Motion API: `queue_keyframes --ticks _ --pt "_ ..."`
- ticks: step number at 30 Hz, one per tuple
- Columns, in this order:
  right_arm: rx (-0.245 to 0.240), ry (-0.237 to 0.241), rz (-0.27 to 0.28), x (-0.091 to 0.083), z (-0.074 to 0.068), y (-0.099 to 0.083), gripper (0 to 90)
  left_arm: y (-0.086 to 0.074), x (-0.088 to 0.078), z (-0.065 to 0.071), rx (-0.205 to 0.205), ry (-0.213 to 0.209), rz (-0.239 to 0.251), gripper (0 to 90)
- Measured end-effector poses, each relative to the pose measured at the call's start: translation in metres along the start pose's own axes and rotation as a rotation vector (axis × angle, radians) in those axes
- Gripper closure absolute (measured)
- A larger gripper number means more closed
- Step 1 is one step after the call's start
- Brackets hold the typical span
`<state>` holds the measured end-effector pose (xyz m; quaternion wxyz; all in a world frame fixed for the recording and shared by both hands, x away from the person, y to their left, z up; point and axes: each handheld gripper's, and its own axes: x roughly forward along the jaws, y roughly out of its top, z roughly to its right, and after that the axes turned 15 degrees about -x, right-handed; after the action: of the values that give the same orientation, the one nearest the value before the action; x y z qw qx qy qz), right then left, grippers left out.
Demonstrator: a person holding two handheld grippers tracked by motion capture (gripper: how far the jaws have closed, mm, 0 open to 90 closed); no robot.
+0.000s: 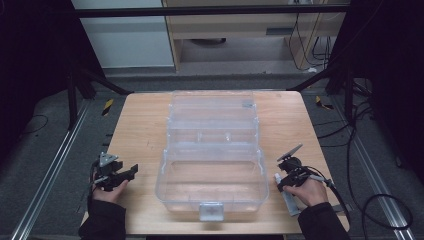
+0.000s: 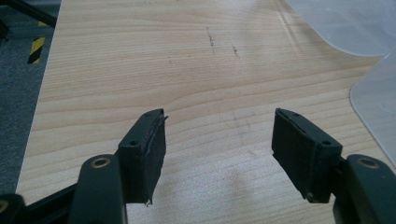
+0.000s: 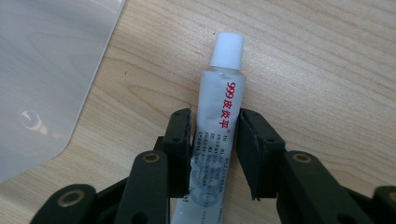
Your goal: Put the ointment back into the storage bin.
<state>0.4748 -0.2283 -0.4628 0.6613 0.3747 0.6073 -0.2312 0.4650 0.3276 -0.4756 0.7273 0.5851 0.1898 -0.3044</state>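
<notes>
The tube [image 3: 215, 140] is white, with a white cap pointing away from the camera. In the right gripper view red print runs along it: "999", then Chinese characters. Smaller grey print lower down is too fine to read. It lies flat on the wooden counter [image 3: 317, 60], and the right tool [image 3: 215, 135] has it pinched between both pads, which press on its sides.

The high view puts this at the counter's right front edge: the right tool [image 1: 278, 181] is in the person's hand, with the tube [image 1: 289, 200] reaching back under the hand; its print is unreadable from there. That view also shows a clear plastic box [image 1: 212, 172] lying open at the middle of the counter, with a latch at its near edge.

The left tool [image 2: 219, 140] stands wide open with nothing between its pads, above bare wood, with the box's clear edge [image 2: 373, 107] to its right. In the high view it [image 1: 131, 171] sits at the left front, well apart from the box.
</notes>
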Motion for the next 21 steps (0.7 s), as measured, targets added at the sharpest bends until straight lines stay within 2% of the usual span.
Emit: queue_keyframes --ticks 21 --pt "-0.024 0.008 -0.034 0.0032 -0.0005 0.0024 69.7 -0.0001 0.0005 0.0005 0.005 0.001 -0.006 35.3"
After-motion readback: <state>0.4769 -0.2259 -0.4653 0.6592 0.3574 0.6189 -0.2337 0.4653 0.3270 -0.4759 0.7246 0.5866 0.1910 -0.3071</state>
